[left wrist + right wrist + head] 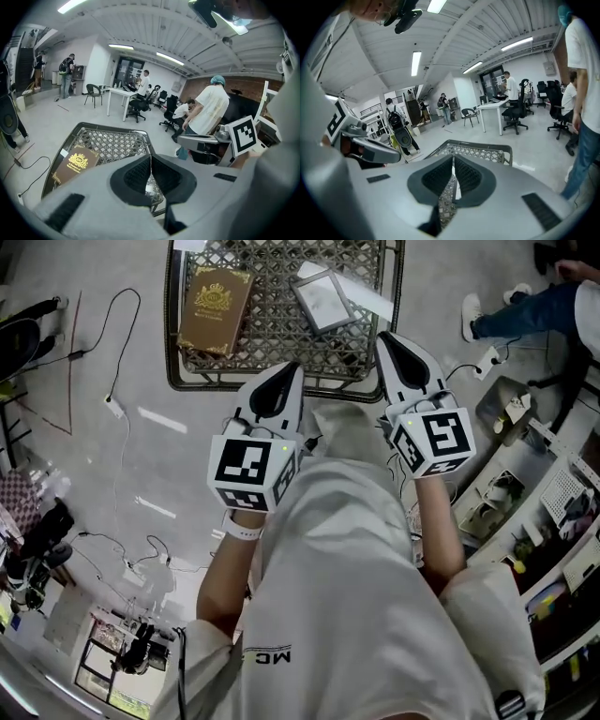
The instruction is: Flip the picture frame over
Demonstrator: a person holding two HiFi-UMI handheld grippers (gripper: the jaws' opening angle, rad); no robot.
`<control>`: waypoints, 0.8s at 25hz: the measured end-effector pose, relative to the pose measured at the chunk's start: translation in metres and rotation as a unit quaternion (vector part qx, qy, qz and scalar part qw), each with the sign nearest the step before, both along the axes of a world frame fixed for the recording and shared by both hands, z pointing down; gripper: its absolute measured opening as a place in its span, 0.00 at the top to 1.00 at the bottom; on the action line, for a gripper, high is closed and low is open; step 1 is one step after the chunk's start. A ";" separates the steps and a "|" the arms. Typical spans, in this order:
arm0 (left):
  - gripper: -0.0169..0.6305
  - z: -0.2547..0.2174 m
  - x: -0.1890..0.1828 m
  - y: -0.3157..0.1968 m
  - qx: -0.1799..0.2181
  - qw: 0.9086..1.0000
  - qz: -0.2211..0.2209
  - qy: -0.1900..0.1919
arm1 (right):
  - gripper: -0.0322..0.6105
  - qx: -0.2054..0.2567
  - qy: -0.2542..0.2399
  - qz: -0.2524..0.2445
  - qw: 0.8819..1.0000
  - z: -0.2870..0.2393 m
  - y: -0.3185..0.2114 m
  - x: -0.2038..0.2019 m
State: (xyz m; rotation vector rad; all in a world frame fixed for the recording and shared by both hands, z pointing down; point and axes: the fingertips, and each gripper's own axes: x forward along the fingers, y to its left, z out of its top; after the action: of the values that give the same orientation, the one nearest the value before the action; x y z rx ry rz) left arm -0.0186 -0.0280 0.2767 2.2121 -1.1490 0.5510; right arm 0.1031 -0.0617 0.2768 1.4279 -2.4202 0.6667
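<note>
Grey-rimmed rectangular picture frame (pixel 322 300) lies flat at the far right of a black metal lattice table (pixel 272 329), long axis far-to-near, slightly skewed | right gripper (pixel 392 345) nearer, frame just far-left of its tips | left gripper (pixel 283 379) further off | both pairs of jaws pressed together, empty.

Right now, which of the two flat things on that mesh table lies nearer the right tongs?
The grey picture frame, tilted on the right of the table. The brown book with the gold crest lies on the left.
</note>
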 end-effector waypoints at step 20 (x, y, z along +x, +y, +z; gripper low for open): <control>0.93 0.094 0.001 -0.054 -0.023 1.000 -0.020 0.001 | 0.86 -0.065 0.017 -0.008 0.998 0.117 -0.056 -0.013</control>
State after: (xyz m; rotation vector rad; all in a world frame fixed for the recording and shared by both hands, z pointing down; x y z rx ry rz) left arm -0.0175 -0.0821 0.3712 2.1448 -1.1664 0.5534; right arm 0.0901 -0.1174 0.3938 1.3562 -2.3142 0.7730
